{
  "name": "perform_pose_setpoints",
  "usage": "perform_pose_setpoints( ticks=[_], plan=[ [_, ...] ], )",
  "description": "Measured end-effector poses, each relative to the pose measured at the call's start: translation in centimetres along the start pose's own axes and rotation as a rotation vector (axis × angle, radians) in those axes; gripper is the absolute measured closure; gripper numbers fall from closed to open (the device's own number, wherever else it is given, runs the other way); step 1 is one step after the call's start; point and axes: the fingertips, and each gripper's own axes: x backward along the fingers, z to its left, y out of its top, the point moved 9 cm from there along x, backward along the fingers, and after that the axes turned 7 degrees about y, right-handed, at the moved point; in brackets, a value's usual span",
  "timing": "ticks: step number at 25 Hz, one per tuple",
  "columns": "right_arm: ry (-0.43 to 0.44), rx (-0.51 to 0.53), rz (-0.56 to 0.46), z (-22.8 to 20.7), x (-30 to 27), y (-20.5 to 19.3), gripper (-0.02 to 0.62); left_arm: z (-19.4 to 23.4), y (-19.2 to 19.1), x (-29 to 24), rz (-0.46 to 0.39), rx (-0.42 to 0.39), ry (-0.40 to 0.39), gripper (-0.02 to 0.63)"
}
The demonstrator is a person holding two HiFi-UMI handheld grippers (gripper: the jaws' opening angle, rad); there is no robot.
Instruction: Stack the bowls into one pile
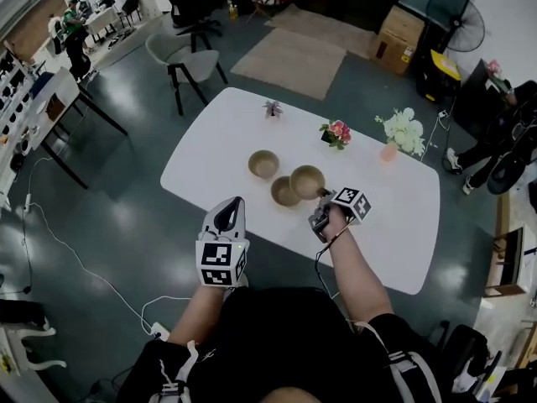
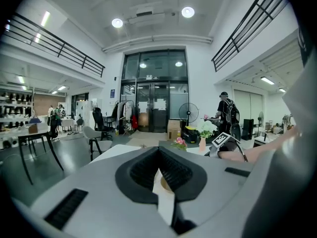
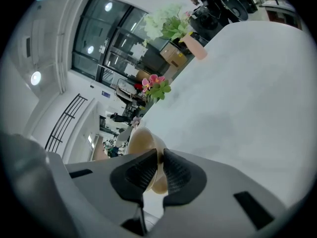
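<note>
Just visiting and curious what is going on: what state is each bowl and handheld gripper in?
Far-left tan round bowl: upright on the white table, standing alone.
Middle tan round bowl: upright on the table, empty.
Right tan round bowl: pinched by its rim, seemingly lifted.
Right gripper: shut on that bowl's rim.
Left gripper: jaws together, holding nothing.

The left gripper point(image 1: 228, 211) is at the near left, pointing away from the person and only slightly downward. Its jaws meet tip to tip with nothing between them. The right gripper point(image 1: 322, 196) is farther out and to the right, tilted more steeply down, with its jaws pinched on the rim of a bowl point(image 1: 307, 180). The bare right forearm point(image 1: 357, 267) stretches forward, while the left forearm point(image 1: 201, 309) is tucked close to the body.
</note>
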Motion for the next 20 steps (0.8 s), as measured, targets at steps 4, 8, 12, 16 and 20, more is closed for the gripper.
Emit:
perform_pose_setpoints(
  ticks=[4,8,12,16,20],
  plan=[
    [-0.002,0.038,0.05,0.8,-1.7,-1.7,0.543,1.3,-0.3,0.9,0.0,0.013,0.037,0.592],
    [-0.011,0.064,0.086,1.3,-3.2,-2.9,0.543,2.5,-0.5,1.6,0.001,0.022,0.074,0.592],
    [-0.041,0.082,0.113,0.5,-4.1,-3.5,0.543,2.8,-0.9,1.9,0.012,0.032,0.098,0.592],
    [-0.072,0.098,0.13,0.1,-4.4,-4.0,0.543,3.2,-0.9,2.5,0.019,0.037,0.121,0.592],
    [-0.084,0.163,0.13,0.2,-4.6,-4.2,0.532,3.4,-0.8,2.8,0.014,0.037,0.128,0.592]
  ],
)
